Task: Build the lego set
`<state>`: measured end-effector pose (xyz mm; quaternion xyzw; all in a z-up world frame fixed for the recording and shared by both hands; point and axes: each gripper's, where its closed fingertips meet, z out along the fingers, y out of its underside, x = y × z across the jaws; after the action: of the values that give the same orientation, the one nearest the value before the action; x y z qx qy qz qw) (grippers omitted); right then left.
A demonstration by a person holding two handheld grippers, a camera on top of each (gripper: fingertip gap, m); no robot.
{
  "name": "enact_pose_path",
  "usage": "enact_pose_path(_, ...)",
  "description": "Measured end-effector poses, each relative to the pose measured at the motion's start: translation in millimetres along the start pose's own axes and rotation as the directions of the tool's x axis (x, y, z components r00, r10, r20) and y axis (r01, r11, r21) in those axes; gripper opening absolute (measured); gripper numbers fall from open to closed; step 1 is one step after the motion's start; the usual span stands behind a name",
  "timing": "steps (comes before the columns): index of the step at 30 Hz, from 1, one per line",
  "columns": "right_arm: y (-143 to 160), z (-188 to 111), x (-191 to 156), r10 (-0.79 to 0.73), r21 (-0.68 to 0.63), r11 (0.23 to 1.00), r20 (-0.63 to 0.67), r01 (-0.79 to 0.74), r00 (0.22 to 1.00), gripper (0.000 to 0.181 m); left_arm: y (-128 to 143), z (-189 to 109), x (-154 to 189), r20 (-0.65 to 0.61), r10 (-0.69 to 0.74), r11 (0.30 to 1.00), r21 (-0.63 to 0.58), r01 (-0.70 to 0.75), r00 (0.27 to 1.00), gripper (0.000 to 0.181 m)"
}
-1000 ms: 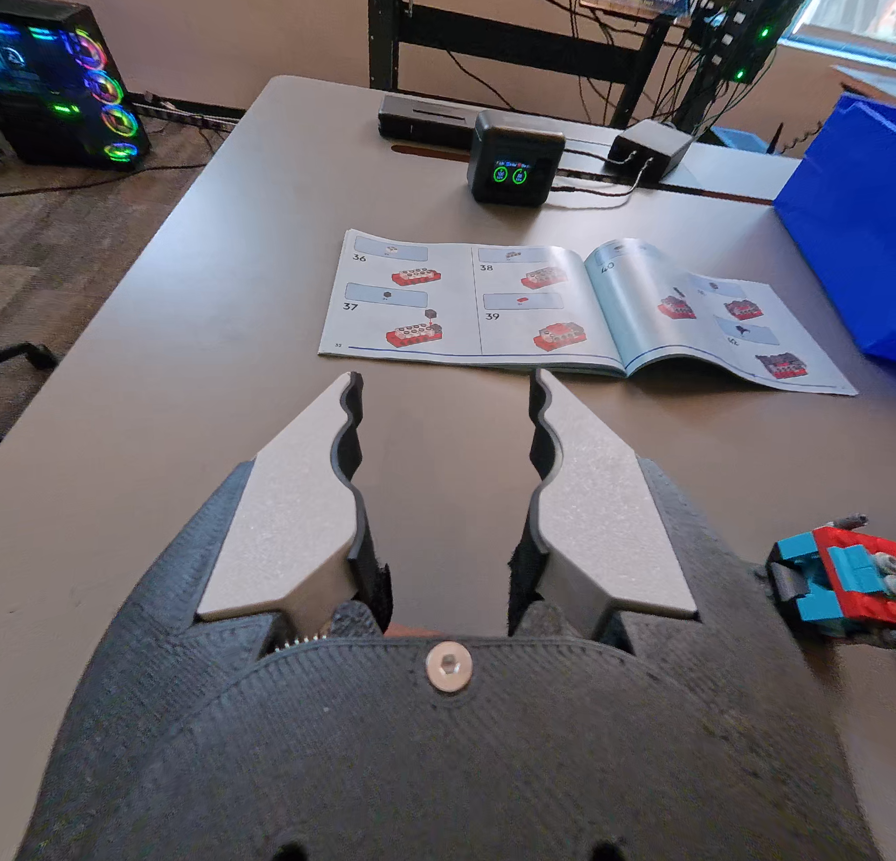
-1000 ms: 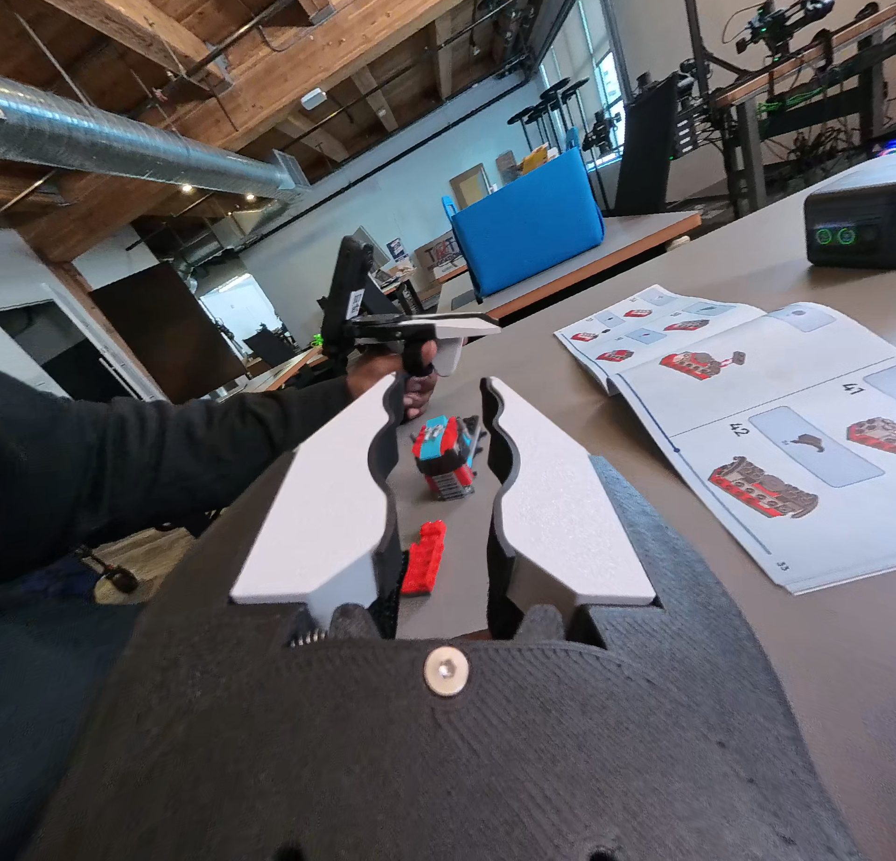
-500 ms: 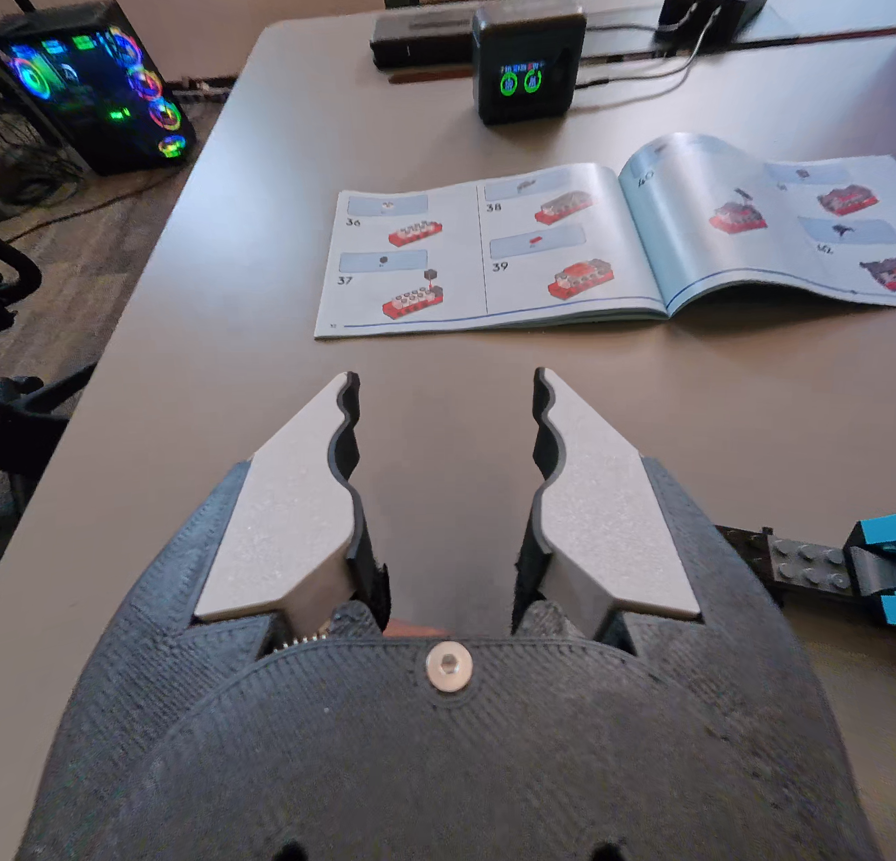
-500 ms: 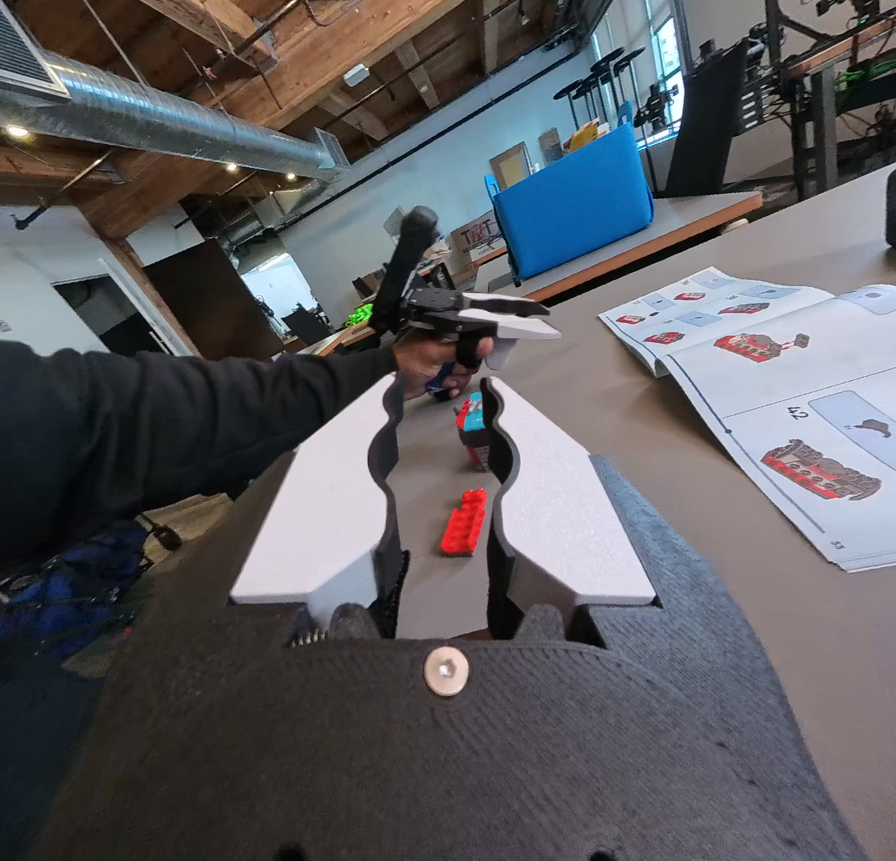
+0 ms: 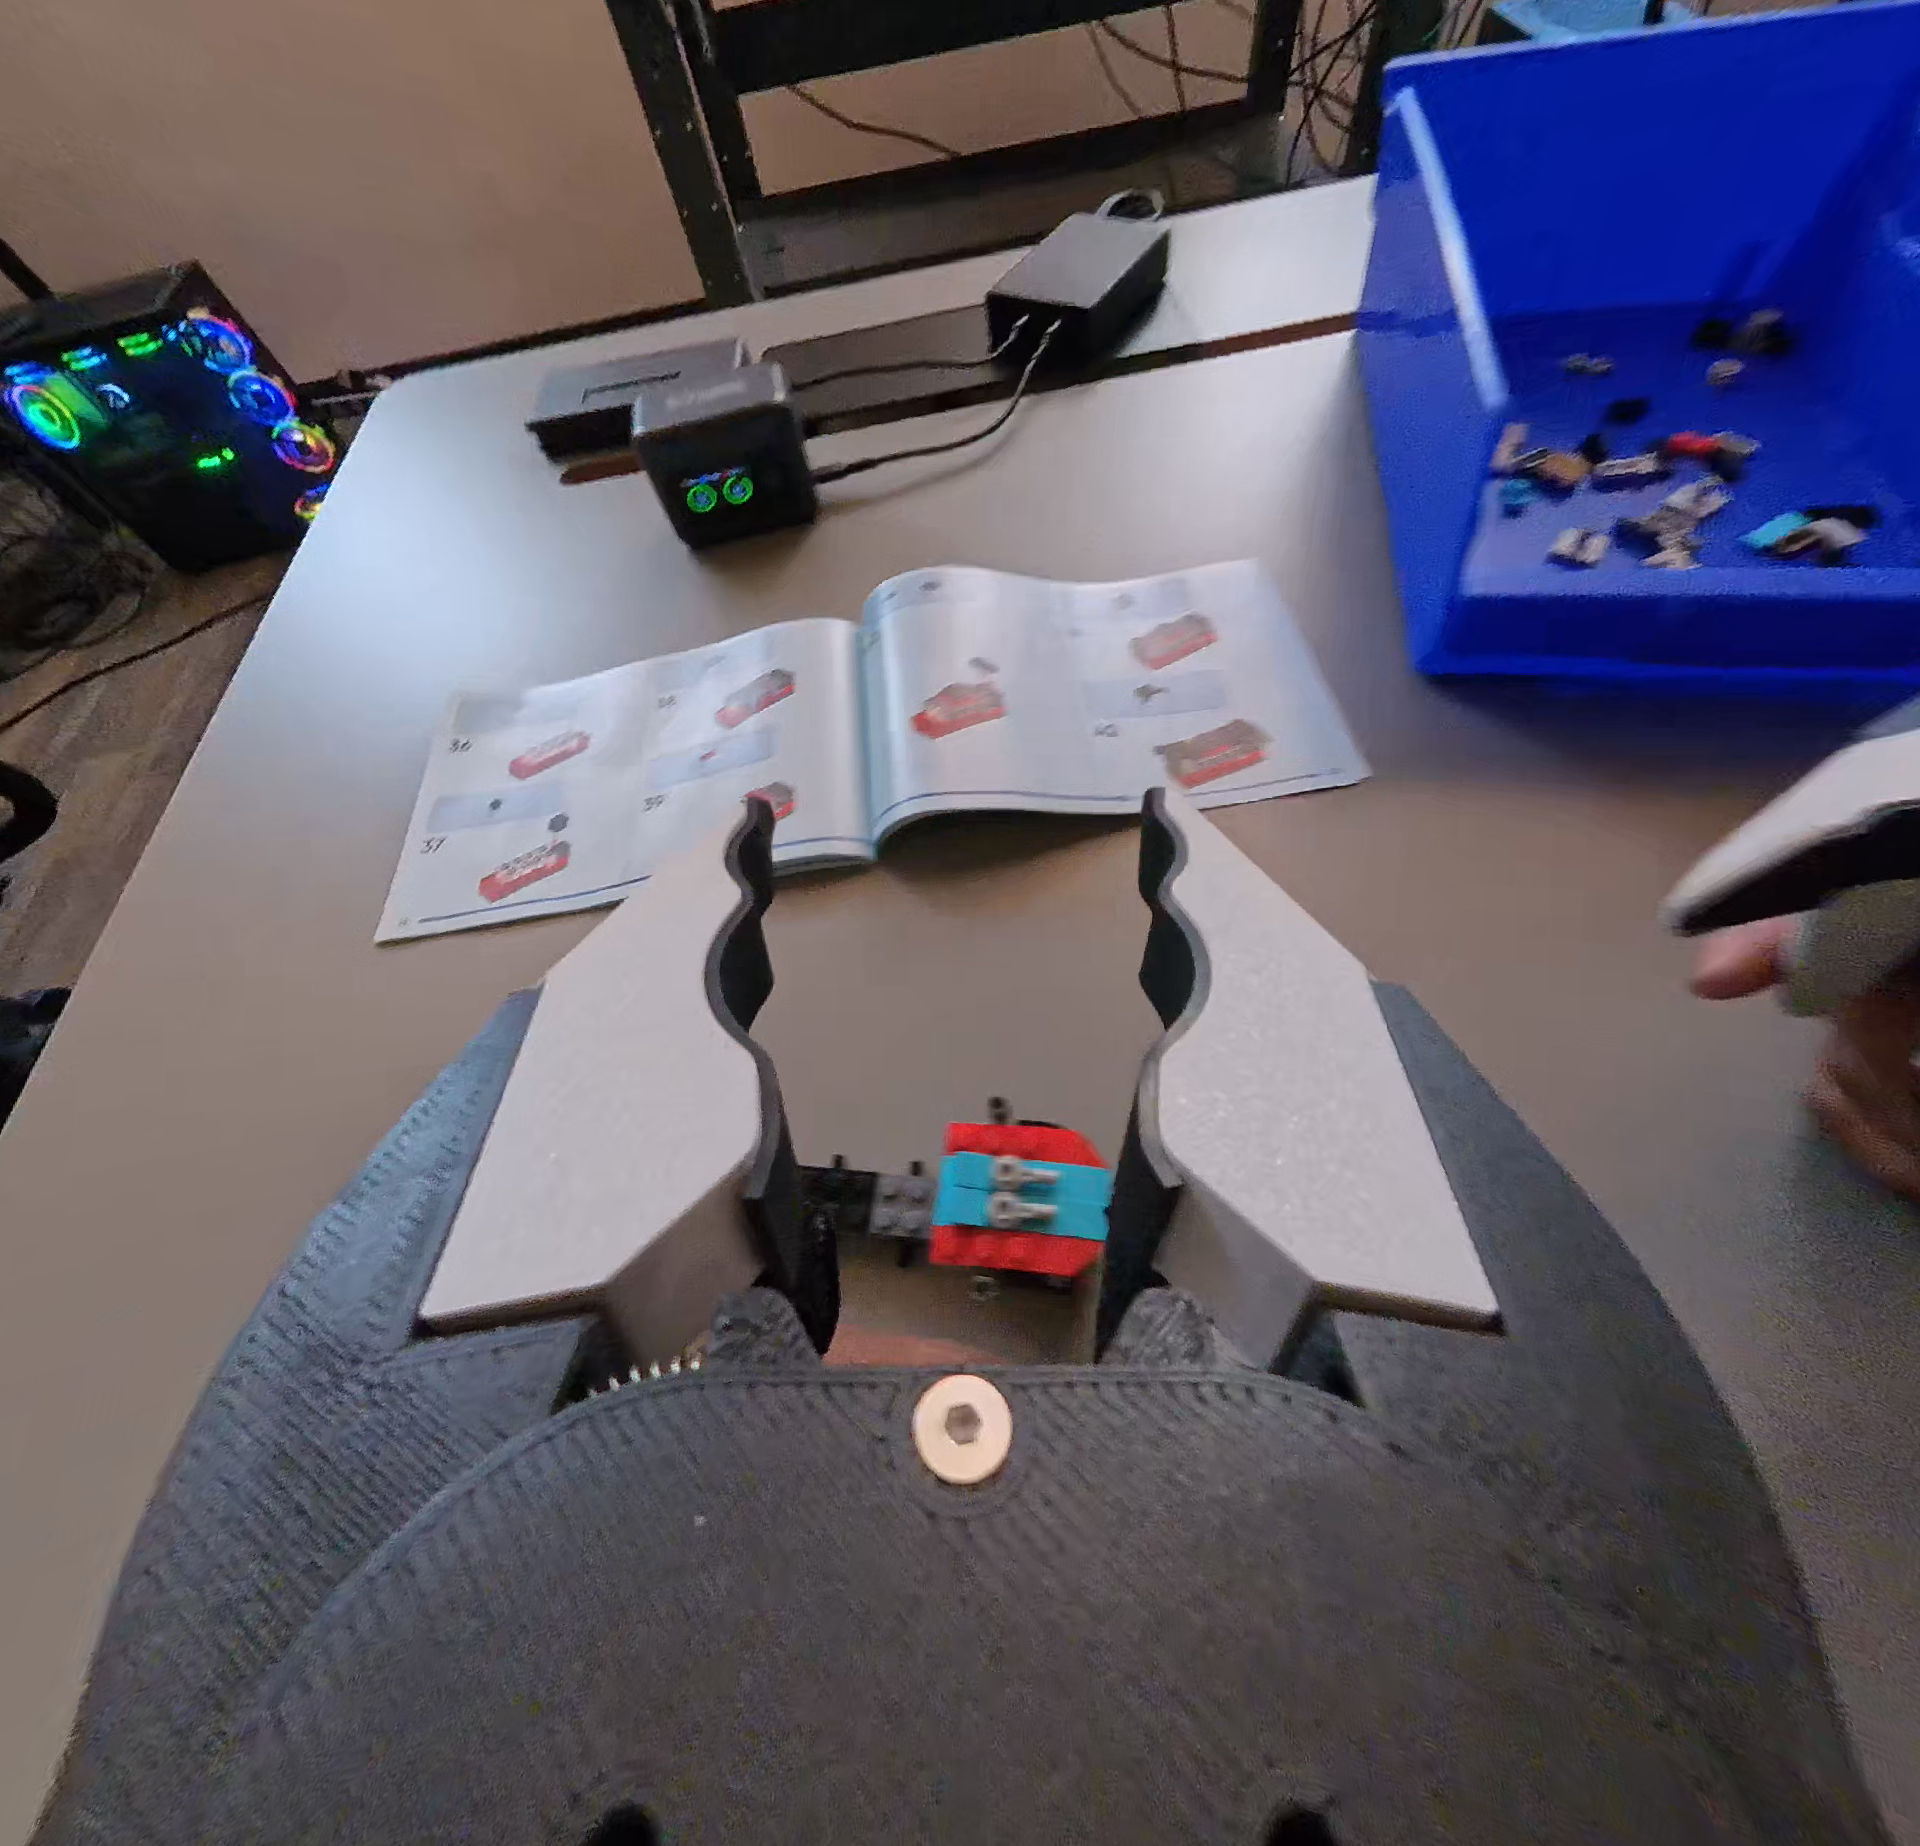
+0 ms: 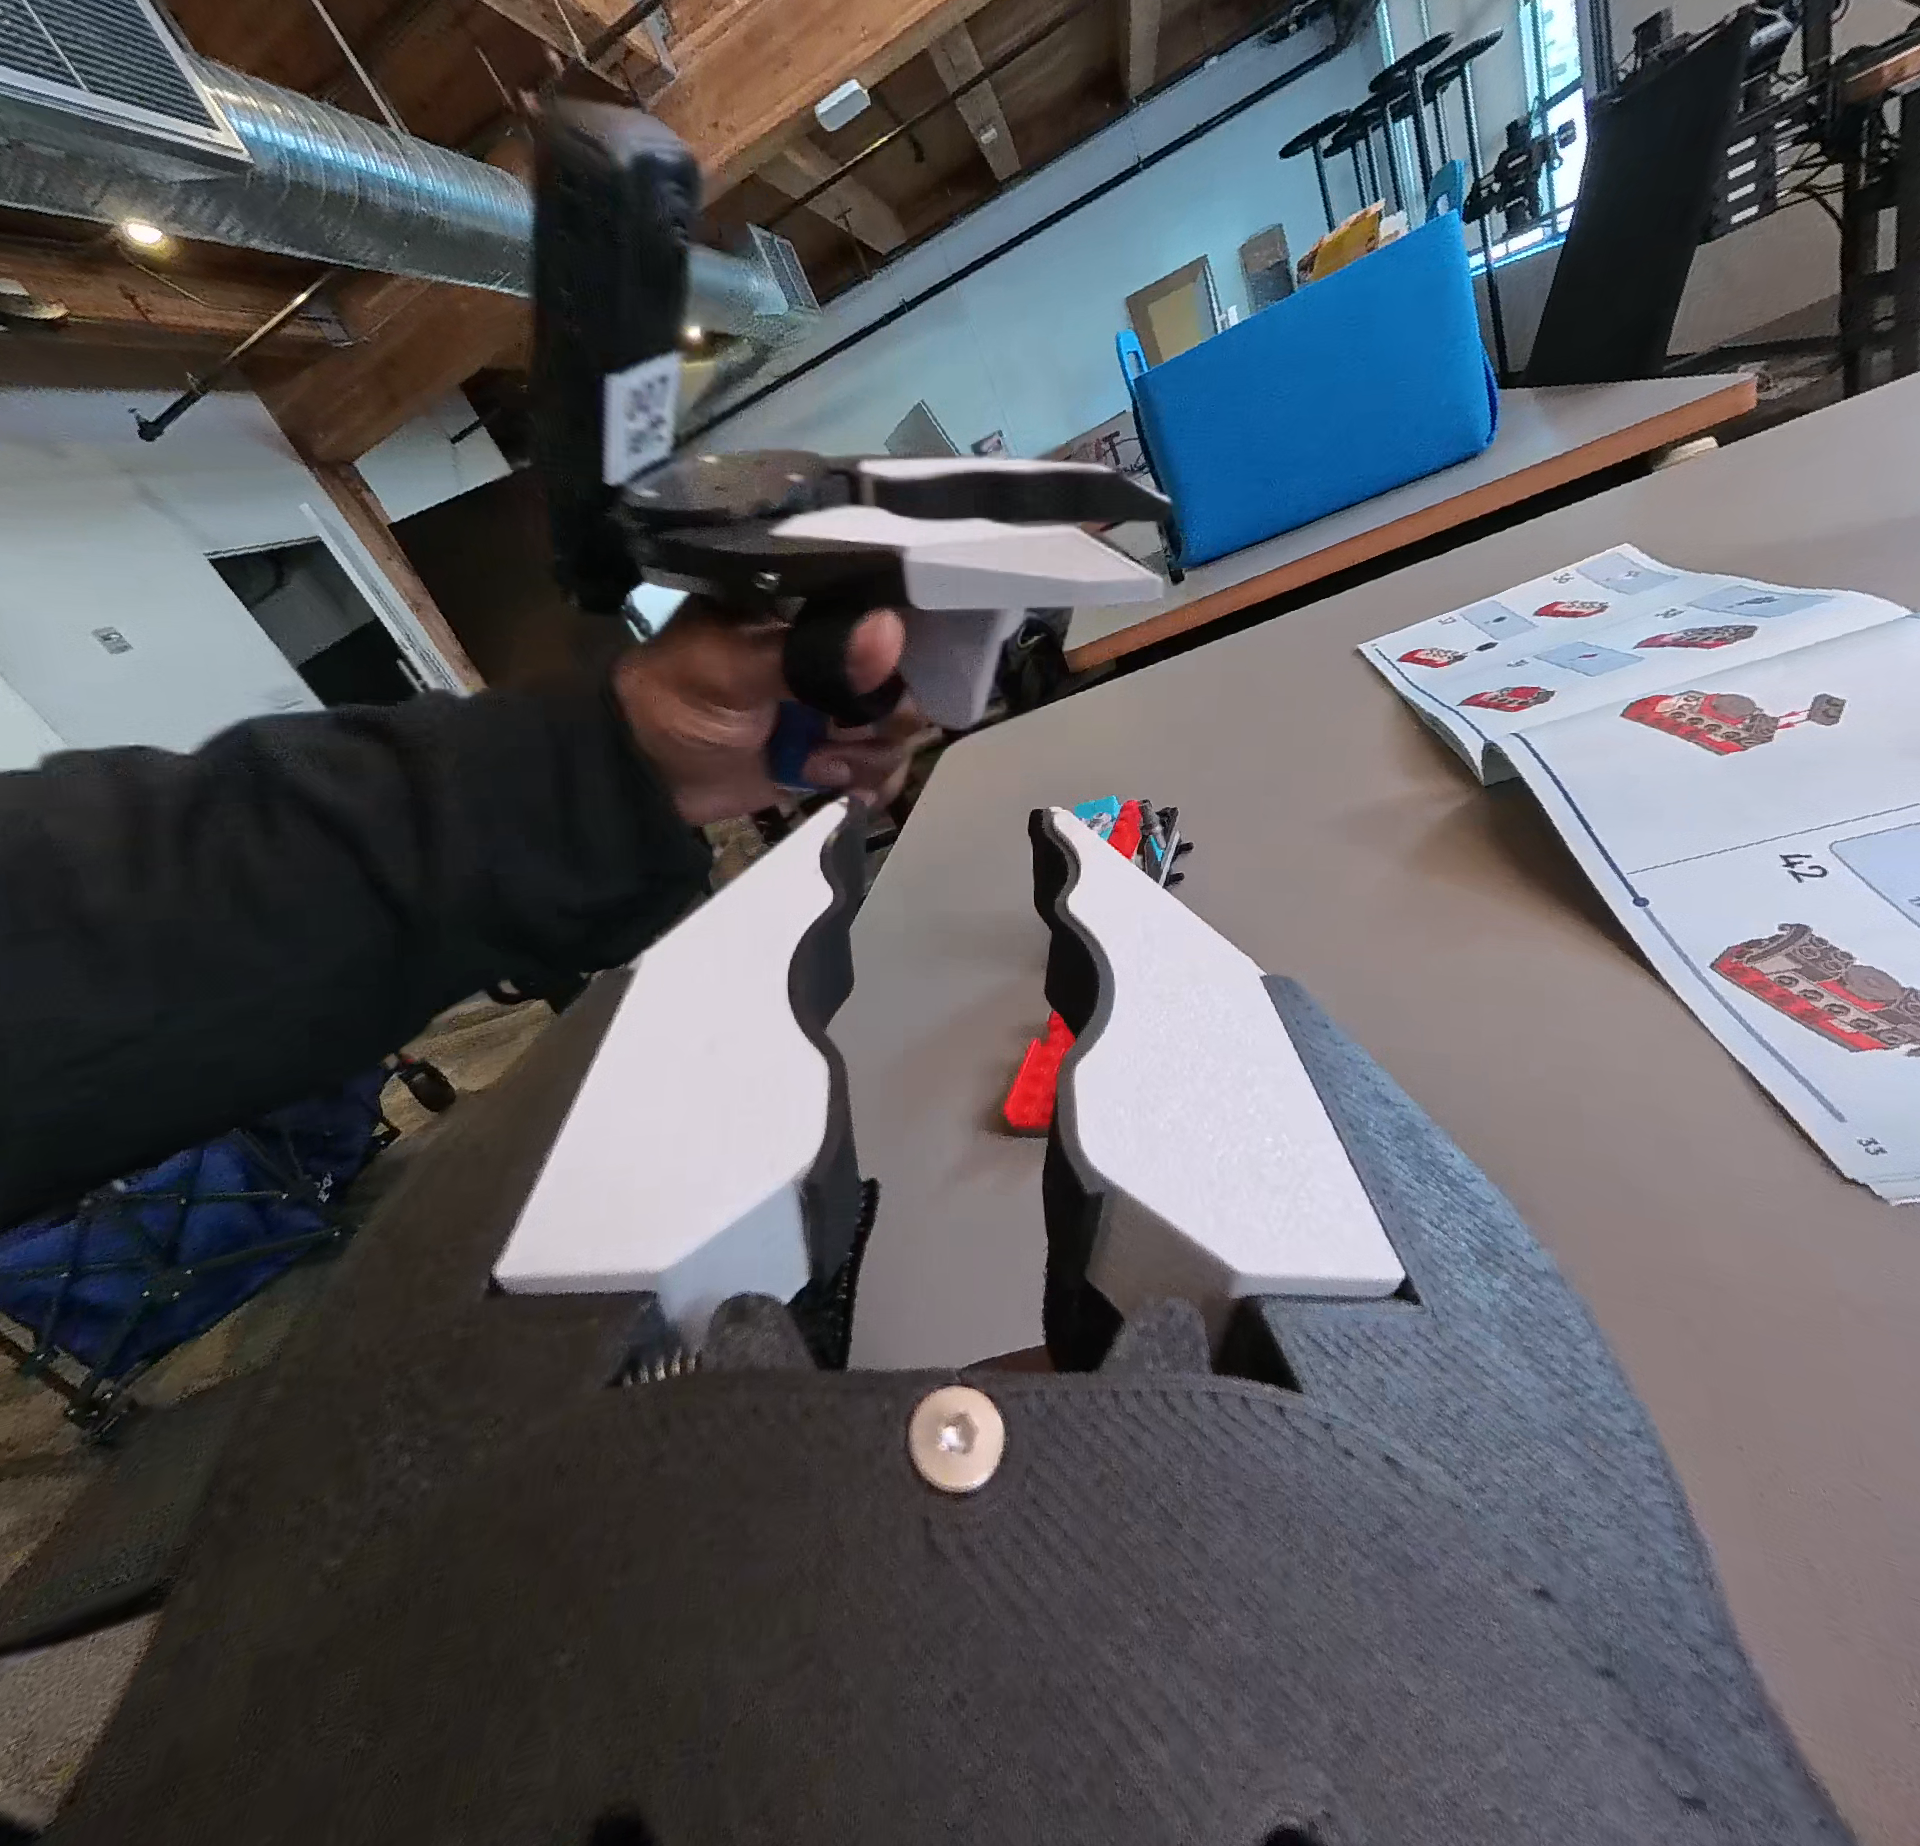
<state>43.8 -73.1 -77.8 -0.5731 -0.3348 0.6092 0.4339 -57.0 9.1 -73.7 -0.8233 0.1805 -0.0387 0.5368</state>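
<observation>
Left claw [image 5: 951,840]: spread wide, nothing in it, hanging above the grey table [image 5: 312,1121]. Directly below, down between the two pale grey fingers [image 5: 623,1100], the half-built red-and-teal brick model with its dark grey studded plate [image 5: 1013,1209], lying on the table and touching neither finger as far as can be told.

Right claw [image 6: 945,830]: open to a narrower gap, also holding nothing. Under it, tucked partly behind the right-hand finger, a flat red studded plate [image 6: 1034,1079] loose on the table. Farther along the same line, the model again, only its teal and red edge poking out past the fingertip.

Beyond both: open paper instruction booklet [image 5: 883,736] flat on the table, blue plastic bin with small loose pieces [image 5: 1662,508] off to the right, small black box with two green rings [image 5: 724,466] at the back.

Step in hand, best guess: reaching in for a pickup, left going for the model to steady it, right for the red plate. Next move probably calls for dropping the left lower and squeezing across the model's sides without knocking off the little grey bits on top, then getting the right fingers under or around that thin plate, which looks awkward to pinch off a flat surface.
</observation>
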Motion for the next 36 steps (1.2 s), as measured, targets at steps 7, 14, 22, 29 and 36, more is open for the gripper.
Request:
enact_pose_path(7,0,-6,-2,0.0,-0.001,1.0,-0.008,0.0,1.0,0.031,-4,-24,38,0.005,-0.027,1.0,0.001,0.027,1.0,0.07)
enact_pose_path(14,0,-6,2,0.029,-0.001,1.0,-0.015,-0.029,0.999,0.031,-9,-27,61,-0.032,-0.045,0.999,0.008,0.045,0.998,0.069)
enact_pose_path(22,0,-5,11,0.046,-0.017,0.999,-0.035,-0.047,0.998,0.031,-30,-17,69,-0.08,-0.065,0.995,0.067,0.07,0.995,0.068)
enact_pose_path(29,7,1,11,0.038,-0.057,0.998,-0.046,-0.041,0.998,0.031,-159,-7,195,-0.314,0.274,0.961,0.064,-0.268,0.909,0.063)
enact_pose_path(36,7,-1,8,0.035,-0.056,0.998,-0.041,-0.037,0.999,0.031,-176,52,344,-0.595,0.316,0.894,-0.075,-0.442,0.739,0.062)
